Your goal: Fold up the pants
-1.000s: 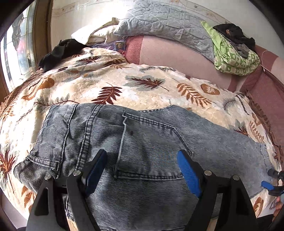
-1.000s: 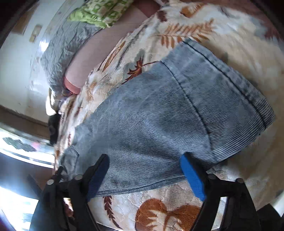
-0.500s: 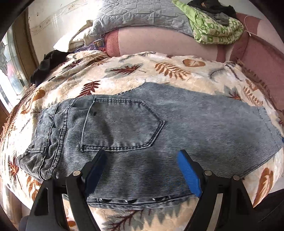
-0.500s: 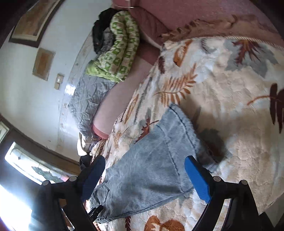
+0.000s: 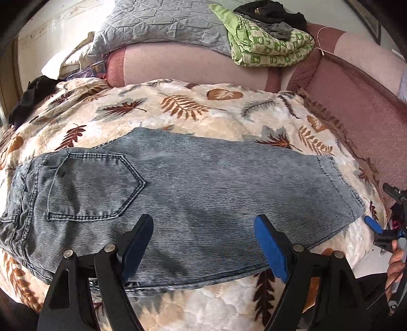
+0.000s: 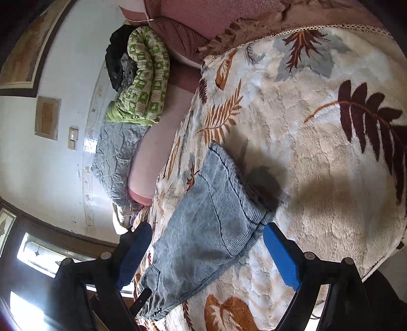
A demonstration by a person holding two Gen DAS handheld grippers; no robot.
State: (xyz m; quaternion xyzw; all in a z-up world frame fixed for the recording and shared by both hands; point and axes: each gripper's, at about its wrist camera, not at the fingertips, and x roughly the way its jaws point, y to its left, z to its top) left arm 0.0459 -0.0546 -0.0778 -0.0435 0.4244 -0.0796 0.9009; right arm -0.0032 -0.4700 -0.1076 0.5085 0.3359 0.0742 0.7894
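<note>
Light blue jeans [image 5: 203, 178] lie flat on a leaf-patterned blanket [image 5: 178, 107], folded lengthwise, back pocket up at the left and hem at the right. My left gripper [image 5: 203, 224] hovers open over the jeans' near long edge, nothing between its pads. In the right wrist view the jeans [image 6: 203, 203] run away from the hem end across the blanket [image 6: 318, 152]. My right gripper [image 6: 207, 231] stands open just short of the hem, gripping nothing. It also shows at the right edge of the left wrist view, right gripper [image 5: 381, 208], held by a hand beside the hem.
A grey quilted pillow [image 5: 165, 23] and a folded green blanket [image 5: 267, 43] with dark clothes on top rest on the pink backrest [image 5: 190, 66]. A black garment [image 5: 33, 91] lies at the far left. The blanket's fringed edge [image 6: 330, 28] meets maroon upholstery. A window [image 6: 38, 254] is beyond the waistband end.
The left gripper has slid right along the jeans and pulled back; the pocket now sits far left. The right gripper has backed away from the hem, rolled, and its jaws stand a little wider.
</note>
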